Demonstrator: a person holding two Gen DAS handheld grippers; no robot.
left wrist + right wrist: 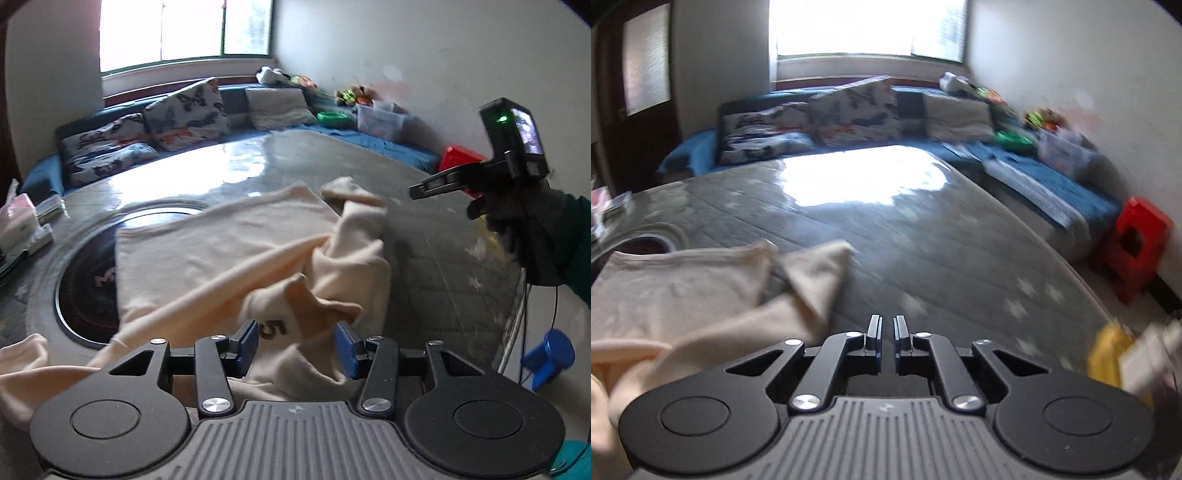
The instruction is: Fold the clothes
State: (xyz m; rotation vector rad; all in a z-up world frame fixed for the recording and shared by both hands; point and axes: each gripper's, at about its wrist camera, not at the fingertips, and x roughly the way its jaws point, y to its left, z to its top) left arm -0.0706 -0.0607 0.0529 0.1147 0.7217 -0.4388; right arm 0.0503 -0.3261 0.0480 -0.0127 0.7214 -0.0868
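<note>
A cream garment [229, 240] lies partly spread and partly bunched on the grey table [424, 236]. My left gripper [297, 341] is open just above a raised fold of it that bears a dark printed figure; the blue pads [248, 339] stand apart on either side of the fold. My right gripper [886, 338] is shut and empty, held above the bare table to the right of the garment [683, 280]. It also shows in the left wrist view [417, 192], held up at the right in a gloved hand.
A round dark inset [88, 280] sits in the table under the garment's left part. A blue sofa with patterned cushions [184, 114] runs along the far wall. A red stool [1134, 243] stands at the right, a blue stool [546, 358] near the table's edge. A tissue box [18, 221] sits at the left.
</note>
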